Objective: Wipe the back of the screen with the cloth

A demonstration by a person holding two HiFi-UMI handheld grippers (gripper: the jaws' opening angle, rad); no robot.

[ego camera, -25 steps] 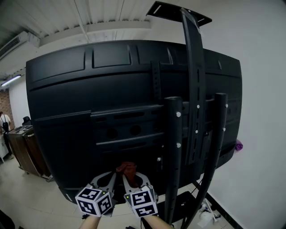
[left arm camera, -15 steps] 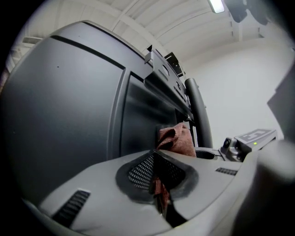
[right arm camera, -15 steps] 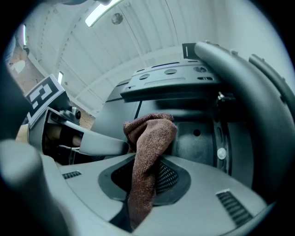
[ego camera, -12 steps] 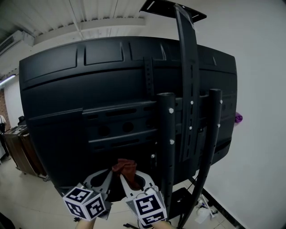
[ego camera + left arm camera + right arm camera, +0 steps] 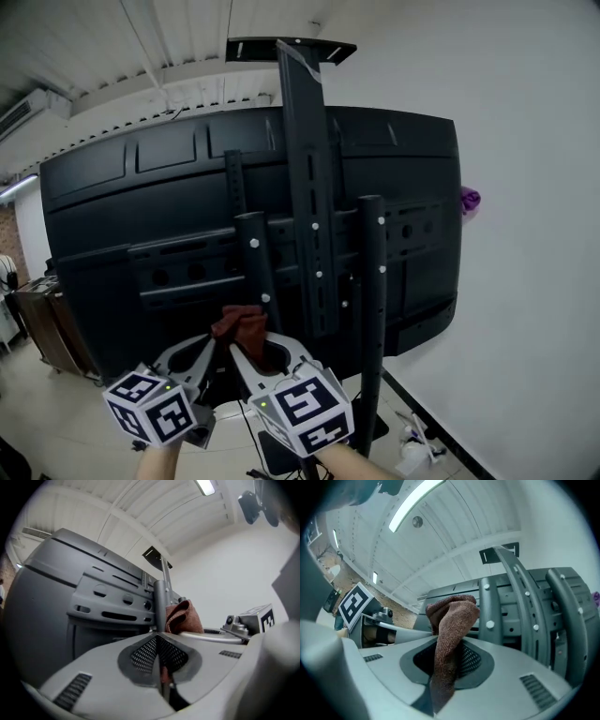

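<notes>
Cloth (image 5: 451,620), soft, light and limp, is clamped in the closed fingers of the right gripper (image 5: 446,665), a wad bulging past their tips toward the screen (image 5: 122,216), probably needing that deep hold; the left gripper (image 5: 159,639) fingers meet, beside it.

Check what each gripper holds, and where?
Right gripper clamps the brown cloth mid-length, bunched end past its tips. Left gripper shut; any hold unclear.

cloth (image 5: 240,324): contact with screen (image 5: 112,234) unclear | stand (image 5: 373,309): foot partly hidden | purple thing (image 5: 469,199): too small
</notes>
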